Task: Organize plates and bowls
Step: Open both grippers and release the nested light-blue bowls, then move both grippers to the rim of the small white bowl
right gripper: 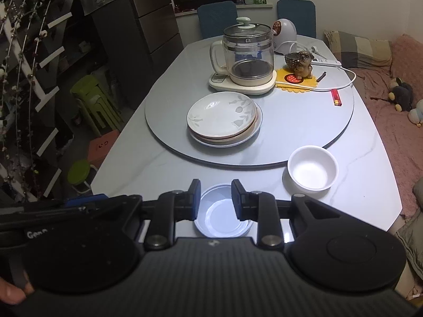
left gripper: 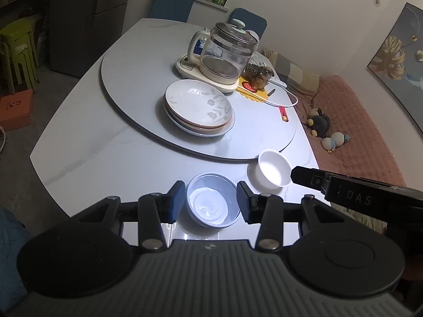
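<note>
A pale blue bowl stands on the white table near its front edge. My left gripper is open, its fingers on either side of this bowl. My right gripper is open above the same blue bowl. A white bowl stands to the right of it, also in the right wrist view. A stack of plates, the top one with a leaf pattern, sits on the round turntable; it shows in the right wrist view too. The right gripper's body reaches in beside the white bowl.
A glass kettle on its base, a dog figurine on a yellow mat, a white cable and a red item sit at the turntable's back. Blue chairs stand behind the table. A pink sofa with toys is right; green stools left.
</note>
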Motion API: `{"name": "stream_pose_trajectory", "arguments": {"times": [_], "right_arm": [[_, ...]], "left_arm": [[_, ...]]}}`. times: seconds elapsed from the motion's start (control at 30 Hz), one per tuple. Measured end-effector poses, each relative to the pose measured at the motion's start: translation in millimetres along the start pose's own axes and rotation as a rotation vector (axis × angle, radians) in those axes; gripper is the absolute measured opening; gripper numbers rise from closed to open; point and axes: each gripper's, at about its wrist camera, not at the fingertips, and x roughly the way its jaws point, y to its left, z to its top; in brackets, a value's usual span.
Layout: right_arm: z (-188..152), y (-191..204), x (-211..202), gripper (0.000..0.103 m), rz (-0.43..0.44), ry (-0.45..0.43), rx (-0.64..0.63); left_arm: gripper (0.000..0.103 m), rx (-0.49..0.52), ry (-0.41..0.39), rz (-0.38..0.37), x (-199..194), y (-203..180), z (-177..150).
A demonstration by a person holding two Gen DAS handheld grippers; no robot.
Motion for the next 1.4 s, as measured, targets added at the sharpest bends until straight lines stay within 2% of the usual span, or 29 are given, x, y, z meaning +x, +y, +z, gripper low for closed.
{"name": "stream_pose_trajectory", "arguments": {"times": [0.27,0.5,0.87,1.0,1.13,1.23,1.3,1.4], "right_arm": [[5.2,-12.7,4.1,0.03,-0.001,-0.006,0.001],[17.4,-45.3,4.6,0.03,-0.043,-0.016,0.038],[14.5,-104.6,6.6,0.03,-0.149,-0.019,0.155],[14.6,-121.6,8.5,0.03,-0.16,-0.018,0.169],[18.0,-138.2,15.3,0.03,-0.186,-0.012,0.187],[20.8,-143.8,19.5,0.03,-0.215,-0.018,0.144],[22.2,-152.1,23.7,0.038,-0.21,-0.013,0.158],[26.7,-165.5,31.8,0.044,-0.202,0.003,0.189]], "left_arm": [[0.049,-0.011,-0.007,0.005,14.8,-5.1,16.7],[0.049,0.0,0.009,-0.036,41.4,-29.9,31.9],[0.052,0.111,0.154,-0.122,113.0,-83.1,45.0],[0.053,0.092,0.185,-0.136,135.1,-87.1,56.7],[0.062,0.12,0.161,-0.127,148.1,-97.4,69.6],[0.065,0.128,0.168,-0.117,158.7,-103.4,76.3],[0.066,0.145,0.181,-0.11,167.5,-107.1,76.8],[0.066,0.155,0.226,-0.082,184.4,-109.8,74.1]]}}
